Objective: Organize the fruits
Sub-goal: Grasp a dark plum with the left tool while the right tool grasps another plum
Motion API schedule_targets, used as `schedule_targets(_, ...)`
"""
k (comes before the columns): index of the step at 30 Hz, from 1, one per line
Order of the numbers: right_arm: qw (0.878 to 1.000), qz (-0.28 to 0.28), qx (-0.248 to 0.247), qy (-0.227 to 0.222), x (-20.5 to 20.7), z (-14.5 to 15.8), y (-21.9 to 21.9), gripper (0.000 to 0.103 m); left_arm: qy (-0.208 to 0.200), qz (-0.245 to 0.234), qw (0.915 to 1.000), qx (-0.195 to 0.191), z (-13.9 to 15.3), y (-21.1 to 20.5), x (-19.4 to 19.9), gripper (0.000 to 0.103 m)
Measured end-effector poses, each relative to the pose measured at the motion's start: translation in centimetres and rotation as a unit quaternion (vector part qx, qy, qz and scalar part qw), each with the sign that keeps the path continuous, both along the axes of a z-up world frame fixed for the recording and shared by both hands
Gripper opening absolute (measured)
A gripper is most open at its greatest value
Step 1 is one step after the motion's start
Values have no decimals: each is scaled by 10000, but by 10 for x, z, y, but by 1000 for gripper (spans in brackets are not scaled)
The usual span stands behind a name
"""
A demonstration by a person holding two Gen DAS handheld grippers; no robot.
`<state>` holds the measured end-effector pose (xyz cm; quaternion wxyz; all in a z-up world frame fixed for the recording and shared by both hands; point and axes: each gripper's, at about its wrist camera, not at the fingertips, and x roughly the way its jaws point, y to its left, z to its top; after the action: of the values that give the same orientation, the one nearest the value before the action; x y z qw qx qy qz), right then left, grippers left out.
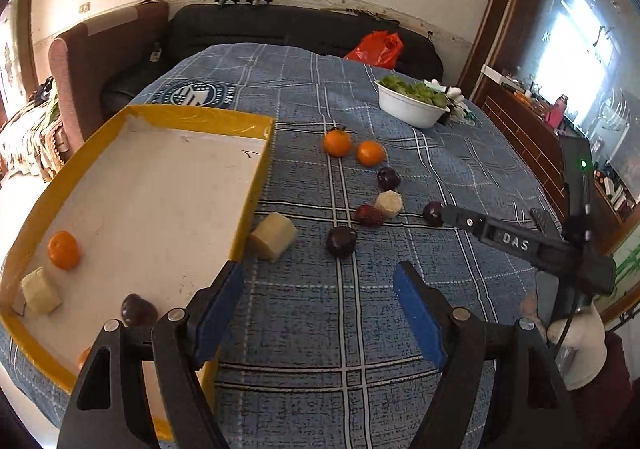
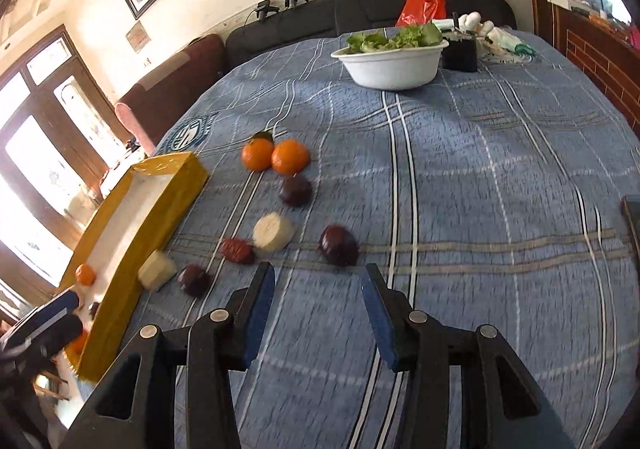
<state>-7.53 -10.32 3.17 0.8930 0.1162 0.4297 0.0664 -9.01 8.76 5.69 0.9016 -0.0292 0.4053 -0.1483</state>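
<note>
A yellow-rimmed tray lies at the left and holds an orange, a pale chunk and a dark plum. On the blue checked cloth lie two oranges, several dark plums, a red date, a pale cylinder and a pale chunk against the tray wall. My left gripper hangs open and empty beside the tray's near corner. My right gripper is open and empty, just short of a plum; in the left wrist view the right gripper has its tip beside that plum.
A white bowl of lettuce stands at the far side with a black cup next to it. An orange plastic bag lies on the dark sofa behind. A dark flat object sits at the cloth's right edge.
</note>
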Motion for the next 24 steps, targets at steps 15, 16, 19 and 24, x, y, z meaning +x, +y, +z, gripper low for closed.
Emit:
schedule_targets(15,9995,120,-296,59,34,-26,-9,44,270,-726,9956,533,-36,-55,61,63)
schedule_targets(16,9996,139,-257,43,33,-26,-9,42,294,-748,9953,540,-39,-57,63,63)
schedule_targets(19,9996,209,-199,-2,32,-26,-7,34,339,-824,9941,613,-45,-60,68,56)
schedule_targets(24,9987,306,-386,-123,28,-23,1,28,510,-839,9924,745,-59,-62,72,45)
